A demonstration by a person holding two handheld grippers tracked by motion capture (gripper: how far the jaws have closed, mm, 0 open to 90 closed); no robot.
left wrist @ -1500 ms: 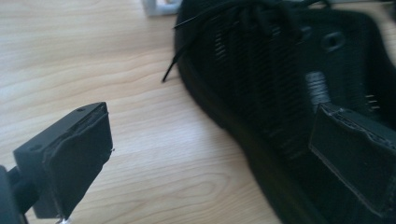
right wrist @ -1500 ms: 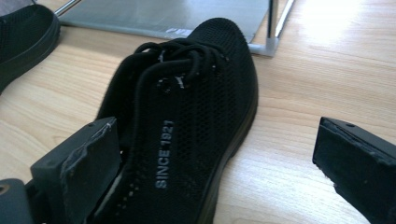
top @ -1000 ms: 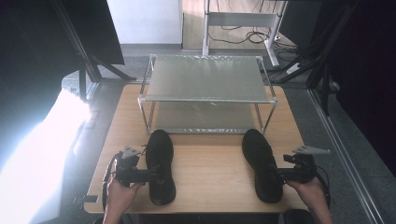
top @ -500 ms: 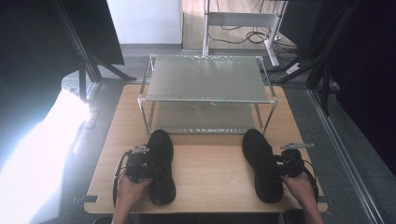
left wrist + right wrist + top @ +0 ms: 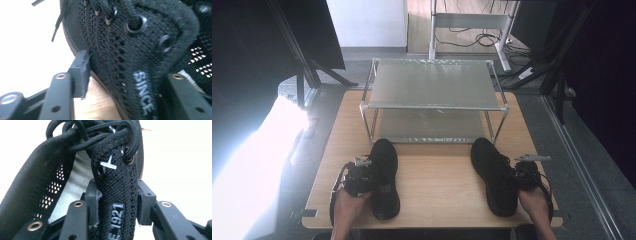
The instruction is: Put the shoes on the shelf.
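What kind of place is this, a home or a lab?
Probably a lab or test workspace: a wooden table with a metal shoe rack, dark frame stands around it, and loose cables on the floor beyond.

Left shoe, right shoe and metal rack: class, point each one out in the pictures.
left shoe (image 5: 384, 162), high view, on its toe.
right shoe (image 5: 486, 160), high view, on its toe.
metal rack (image 5: 432, 85), high view, on its top shelf.

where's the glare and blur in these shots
High view: sunlight blows out the floor left of the table. Left gripper view: background washed white, left shoe soft up close, its lettering blurred. Right gripper view: white backdrop, right shoe fairly sharp.
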